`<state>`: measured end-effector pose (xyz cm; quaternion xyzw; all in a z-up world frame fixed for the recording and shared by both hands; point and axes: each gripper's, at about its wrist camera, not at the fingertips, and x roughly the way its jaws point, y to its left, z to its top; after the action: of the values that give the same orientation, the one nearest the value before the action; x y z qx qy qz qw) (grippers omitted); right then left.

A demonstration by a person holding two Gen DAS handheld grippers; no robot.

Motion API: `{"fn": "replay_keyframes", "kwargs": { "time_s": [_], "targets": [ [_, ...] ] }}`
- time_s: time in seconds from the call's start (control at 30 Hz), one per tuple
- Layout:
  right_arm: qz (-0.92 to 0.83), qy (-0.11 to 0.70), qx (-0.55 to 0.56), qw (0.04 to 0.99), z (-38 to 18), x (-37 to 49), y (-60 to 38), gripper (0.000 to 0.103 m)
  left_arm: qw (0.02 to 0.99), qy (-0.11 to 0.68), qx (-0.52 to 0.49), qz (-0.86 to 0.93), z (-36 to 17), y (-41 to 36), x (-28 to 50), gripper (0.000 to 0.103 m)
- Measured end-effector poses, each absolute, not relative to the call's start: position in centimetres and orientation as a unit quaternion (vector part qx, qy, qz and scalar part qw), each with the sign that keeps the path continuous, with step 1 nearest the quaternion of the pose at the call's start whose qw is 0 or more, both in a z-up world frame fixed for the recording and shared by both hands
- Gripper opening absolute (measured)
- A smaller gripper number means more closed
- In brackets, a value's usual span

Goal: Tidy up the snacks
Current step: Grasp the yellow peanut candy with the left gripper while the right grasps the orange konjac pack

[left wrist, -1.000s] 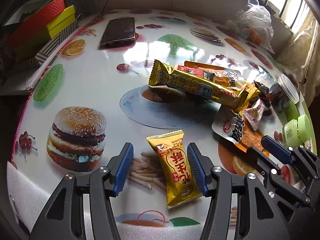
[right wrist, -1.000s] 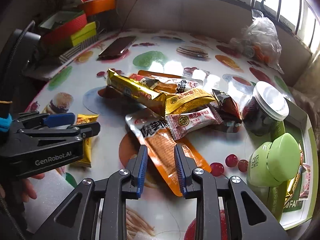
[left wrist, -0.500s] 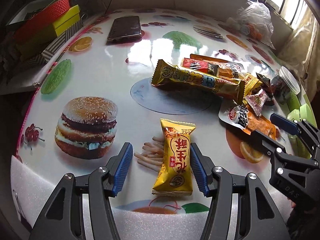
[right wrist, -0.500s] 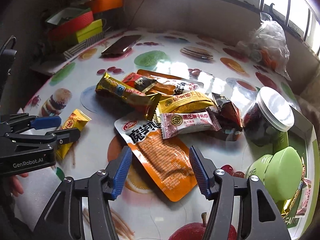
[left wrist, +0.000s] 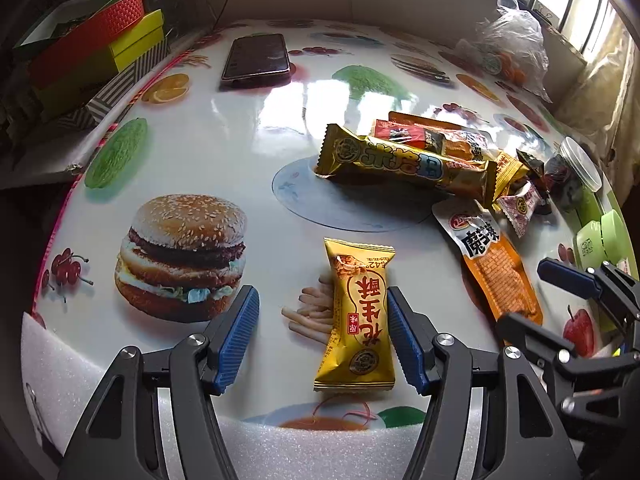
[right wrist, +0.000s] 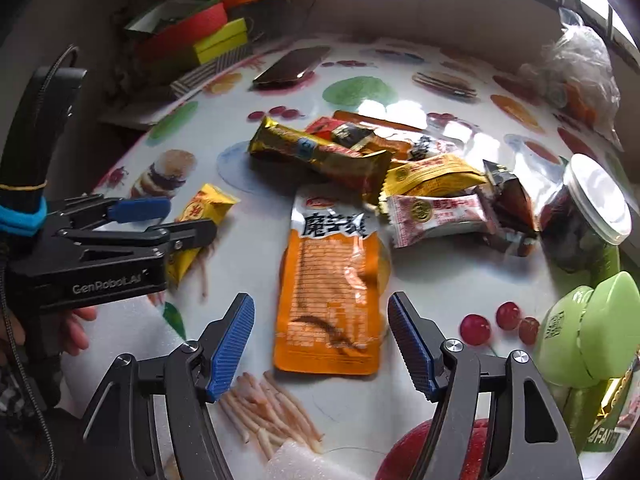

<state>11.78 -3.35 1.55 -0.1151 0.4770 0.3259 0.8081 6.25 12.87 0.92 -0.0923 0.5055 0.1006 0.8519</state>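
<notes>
A yellow snack packet (left wrist: 358,320) lies flat on the printed table (left wrist: 224,128). It sits between the jaws of my left gripper (left wrist: 320,300), close to the right pad. Those jaws are opening and do not pinch it. An orange packet with a white top (right wrist: 332,280) lies flat between the jaws of my right gripper (right wrist: 320,308). These jaws are opening wide, and both pads stand clear of the packet. Behind it is a pile of snacks, with a long gold bar (right wrist: 320,156) and a pink-and-white packet (right wrist: 436,216). The left gripper (right wrist: 188,220) shows at the left of the right wrist view.
A dark jar with a white lid (right wrist: 588,216) and a green container (right wrist: 592,328) stand at the right edge. A phone (left wrist: 258,56) lies at the back. Stacked coloured boxes (left wrist: 100,52) sit beyond the left edge, and a plastic bag (left wrist: 512,52) is at the back right.
My right jaws, narrow around the orange packet a second ago, have spread wide and left it flat on the table. The left jaws have widened a little around the yellow packet.
</notes>
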Motion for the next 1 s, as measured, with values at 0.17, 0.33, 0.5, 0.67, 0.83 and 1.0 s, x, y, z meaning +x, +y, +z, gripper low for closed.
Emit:
{"fn": "replay_keyframes", "kwargs": {
  "time_s": [0.17, 0.33, 0.5, 0.67, 0.83, 1.0],
  "targets": [
    [0.314, 0.479, -0.111, 0.812, 1.3, 12.3, -2.3, 0.070, 0.852, 0.505, -0.088, 0.107, 0.9, 12.7, 6.3, 0.065],
    [0.295, 0.462, -0.163, 0.820, 0.8, 11.0, -0.4, 0.070, 0.855, 0.500, -0.079, 0.110, 0.8, 12.5, 6.2, 0.065],
    [0.281, 0.459, -0.140, 0.831, 0.8, 11.2, -0.9, 0.064, 0.856, 0.497, -0.079, 0.115, 0.7, 12.5, 6.3, 0.065],
    [0.273, 0.453, -0.122, 0.840, 1.0, 11.3, -1.7, 0.052, 0.860, 0.490, -0.086, 0.112, 0.8, 12.7, 6.1, 0.060],
    [0.274, 0.449, -0.105, 0.844, 1.4, 11.2, -2.1, 0.042, 0.861, 0.489, -0.086, 0.111, 1.1, 12.8, 6.1, 0.029],
    [0.275, 0.444, -0.086, 0.848, 1.7, 11.1, -2.5, 0.036, 0.862, 0.485, -0.099, 0.110, 1.5, 13.0, 5.8, 0.022]
  ]
}}
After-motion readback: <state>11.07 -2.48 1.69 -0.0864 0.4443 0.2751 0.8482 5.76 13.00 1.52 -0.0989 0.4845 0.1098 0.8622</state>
